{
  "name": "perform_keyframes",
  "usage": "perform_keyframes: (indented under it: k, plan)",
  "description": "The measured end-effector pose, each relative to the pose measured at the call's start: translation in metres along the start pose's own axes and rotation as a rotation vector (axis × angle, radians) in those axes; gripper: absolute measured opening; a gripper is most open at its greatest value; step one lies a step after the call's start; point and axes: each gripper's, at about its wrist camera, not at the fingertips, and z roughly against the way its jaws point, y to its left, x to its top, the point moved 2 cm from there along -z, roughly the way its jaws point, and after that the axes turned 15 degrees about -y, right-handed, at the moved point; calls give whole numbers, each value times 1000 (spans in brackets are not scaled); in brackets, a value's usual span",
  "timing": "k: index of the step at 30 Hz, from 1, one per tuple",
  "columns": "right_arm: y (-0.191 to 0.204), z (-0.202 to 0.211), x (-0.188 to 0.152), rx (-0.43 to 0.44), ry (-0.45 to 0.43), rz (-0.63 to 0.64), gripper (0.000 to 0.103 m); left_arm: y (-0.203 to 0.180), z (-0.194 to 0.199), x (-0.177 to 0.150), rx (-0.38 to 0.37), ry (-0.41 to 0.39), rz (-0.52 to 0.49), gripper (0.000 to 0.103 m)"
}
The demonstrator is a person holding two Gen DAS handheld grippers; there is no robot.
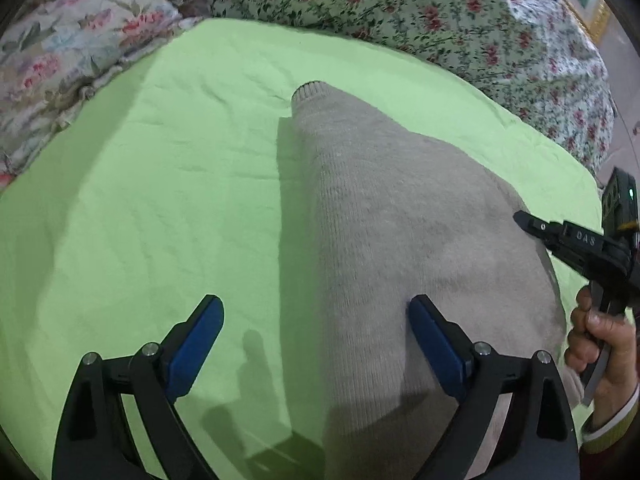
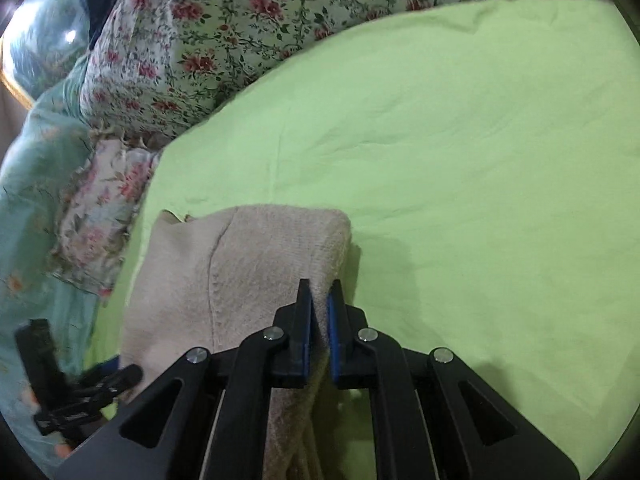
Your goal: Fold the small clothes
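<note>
While the right gripper (image 2: 319, 292) pinches a fold of the beige knit sweater (image 1: 400, 216), its jaws closed tight on the cloth, the left gripper (image 1: 316, 312) hangs over the garment with jaws spread wide and nothing caught; one blue pad sits against the knit, the other over bare green sheet (image 1: 140, 180). Sweater lies on the sheet on the bed, a ribbed sleeve cuff (image 1: 310, 90) well ahead of the left jaws. Floral quilt (image 1: 460, 12) beyond.

Step in hand, by my reading: an early fold, right side gripped, left not yet. Next move likely needs the left jaws to close on the near edge so both sides lift together.

Writing: raised letters on the right gripper's body, seemingly "DAS"; not certain.
</note>
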Motion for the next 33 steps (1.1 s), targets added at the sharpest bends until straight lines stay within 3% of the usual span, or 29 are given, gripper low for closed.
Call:
perform_keyframes:
  k: [4, 6, 8, 13, 17, 21, 22, 23, 24, 26, 28, 30, 33]
  plan:
    - [12, 31, 4, 64, -8, -13, 14, -3, 37, -13, -15, -50, -32, 93]
    - [19, 57, 1, 110, -25, -12, 34, -8, 62, -27, -25, -73, -67, 93]
    - [28, 89, -10, 141, -49, 21, 44, -13, 89, -46, -43, -111, -107, 93]
    - [39, 144, -63, 207, -16, 102, 44, -28, 122, -100, -51, -137, -215, 94]
    - [45, 143, -97, 186, 59, 167, 44, -41, 115, -127, -33, -122, -288, 94]
    - [55, 130, -106, 196, 84, 195, 44, -46, 109, -129, -15, -152, -305, 94]
    - [57, 127, -107, 195, 86, 203, 44, -46, 106, -129, -14, -154, -300, 94]
    - [60, 124, -108, 199, 92, 208, 33, -48, 101, -129, -13, -147, -299, 94]
    - [63, 119, -108, 209, 114, 210, 5, -49, 97, -129, -13, -138, -306, 93]
    - [64, 123, -102, 230, 97, 188, 6, -53, 92, -128, 0, -135, -323, 93]
    - [64, 143, -84, 347, 10, 94, 6, -54, 90, -126, 22, -141, -325, 92]
    - [57, 166, -65, 433, -92, 3, 6, -48, 85, -120, 67, -143, -307, 83]
    - [44, 174, -60, 425, -137, -14, 6, -25, 85, -108, 88, -132, -160, 46]
